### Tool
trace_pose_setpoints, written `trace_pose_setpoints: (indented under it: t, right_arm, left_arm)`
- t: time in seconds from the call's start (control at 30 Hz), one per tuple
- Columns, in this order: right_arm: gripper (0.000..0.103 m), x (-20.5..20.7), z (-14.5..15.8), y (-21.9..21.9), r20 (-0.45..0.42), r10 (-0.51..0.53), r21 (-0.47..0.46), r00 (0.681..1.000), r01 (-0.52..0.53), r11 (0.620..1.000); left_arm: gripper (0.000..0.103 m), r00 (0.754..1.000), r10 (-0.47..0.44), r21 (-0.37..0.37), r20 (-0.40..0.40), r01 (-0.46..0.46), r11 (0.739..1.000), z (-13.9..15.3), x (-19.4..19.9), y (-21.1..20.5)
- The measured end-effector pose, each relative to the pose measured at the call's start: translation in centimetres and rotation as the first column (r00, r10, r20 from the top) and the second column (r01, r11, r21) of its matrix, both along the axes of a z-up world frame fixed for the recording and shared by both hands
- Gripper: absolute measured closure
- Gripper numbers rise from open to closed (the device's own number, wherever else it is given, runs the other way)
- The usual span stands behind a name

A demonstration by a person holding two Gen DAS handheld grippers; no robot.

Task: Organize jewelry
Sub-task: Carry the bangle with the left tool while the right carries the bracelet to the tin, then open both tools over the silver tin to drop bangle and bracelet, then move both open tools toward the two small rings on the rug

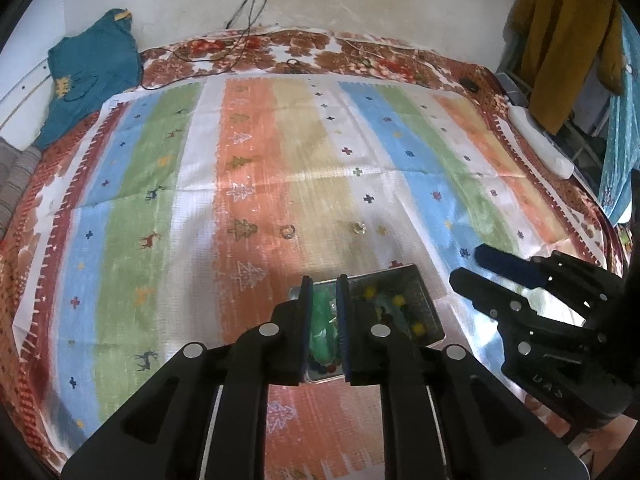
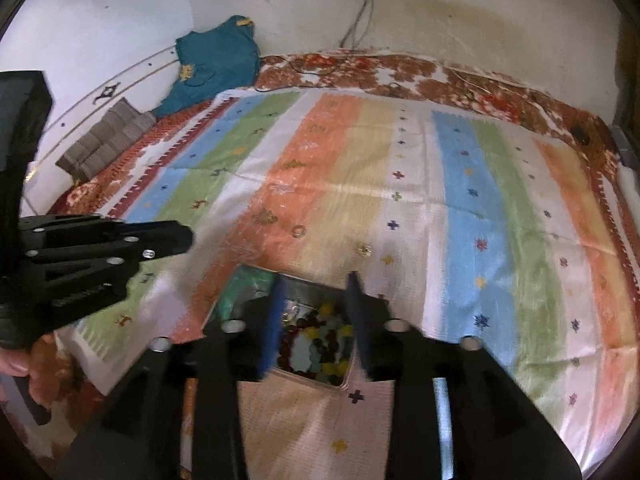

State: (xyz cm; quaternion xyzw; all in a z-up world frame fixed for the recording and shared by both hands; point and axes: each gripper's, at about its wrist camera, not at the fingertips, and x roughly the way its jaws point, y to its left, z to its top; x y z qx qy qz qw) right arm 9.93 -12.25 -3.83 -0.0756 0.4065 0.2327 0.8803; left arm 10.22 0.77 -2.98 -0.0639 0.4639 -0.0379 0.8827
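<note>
A metal jewelry box [image 1: 416, 280] sits on the striped cloth, holding green, yellow and dark beads; it also shows in the right wrist view [image 2: 308, 286]. Two small rings lie beyond it: one [image 1: 287, 231] on the orange stripe and one [image 1: 359, 227] on the beige stripe. They also show in the right wrist view, the first ring [image 2: 298, 231] and the second [image 2: 363, 249]. My left gripper [image 1: 324, 284] hovers over the box's green side, jaws slightly apart and empty. My right gripper [image 2: 314, 284] is open and empty above the beads; it also appears in the left wrist view [image 1: 466, 266].
The striped cloth [image 1: 280, 140] covers a bed with a floral blanket [image 1: 360, 52]. A teal garment [image 1: 92, 68] lies at the back left, cables [image 1: 248, 12] run down the wall, and clothes [image 1: 568, 36] hang at the right. A white bar [image 1: 540, 140] lies at the right edge.
</note>
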Motion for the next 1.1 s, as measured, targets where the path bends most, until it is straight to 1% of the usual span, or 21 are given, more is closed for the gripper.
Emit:
trace_pose_setpoints:
  t: [0.1,0.2,0.27,0.3,0.33,0.5,0.57,0.67,0.87,1.0,1.1]
  right_arm:
    - [0.066,0.6,-0.4,-0.2,-0.011,-0.016,-0.013,1.000,0.016,1.000]
    - [0.066,1.4,-1.0,-0.5,-0.036,-0.033,-0.020,0.999,0.032,0.999]
    - [0.063,1.8,-1.2,-0.5,-0.050,-0.038,-0.020,0.998,0.037,0.999]
    - [0.062,2.0,-1.4,-0.5,-0.057,-0.040,-0.022,0.998,0.038,0.999]
    - [0.060,2.3,-1.5,-0.5,-0.064,-0.043,-0.026,0.997,0.041,0.999]
    - [0.059,3.4,-2.2,-0.2,-0.095,-0.045,-0.028,0.994,0.043,0.999]
    - [0.056,4.0,-2.5,-0.2,-0.110,-0.053,-0.028,0.992,0.051,0.998]
    - [0.056,4.6,-2.9,-0.1,-0.118,-0.058,-0.044,0.991,0.054,0.998]
    - [0.056,6.0,-3.7,0.1,-0.131,-0.066,-0.067,0.989,0.057,0.996]
    - [0.056,7.0,-4.4,0.6,-0.149,-0.058,-0.079,0.987,0.047,0.996]
    - [0.056,7.7,-4.7,0.8,-0.155,-0.059,-0.082,0.986,0.047,0.996]
  left_arm:
    - [0.079,1.000,0.027,-0.004,0.002,-0.027,1.000,0.0,0.1,0.7]
    - [0.072,0.999,0.053,-0.012,-0.006,-0.053,0.999,-0.3,0.4,1.4]
    - [0.067,0.998,0.055,-0.022,-0.016,-0.055,0.998,-0.5,0.7,1.6]
    - [0.062,0.998,0.055,-0.023,-0.022,-0.055,0.998,-0.7,0.9,1.6]
    - [0.061,0.998,0.055,-0.021,-0.027,-0.056,0.998,-0.9,1.1,1.6]
    - [0.061,0.997,0.053,-0.027,-0.047,-0.055,0.998,-1.6,2.1,1.5]
    - [0.061,0.997,0.059,-0.024,-0.051,-0.061,0.998,-1.8,2.8,1.6]
    - [0.061,0.997,0.053,-0.027,-0.059,-0.054,0.998,-2.1,3.6,1.6]
    - [0.061,0.996,0.056,-0.010,-0.075,-0.057,0.998,-2.8,5.5,1.9]
    - [0.061,0.992,0.077,-0.011,-0.099,-0.079,0.997,-3.7,6.7,2.5]
    - [0.061,0.991,0.079,0.003,-0.110,-0.079,0.997,-4.1,7.6,2.5]
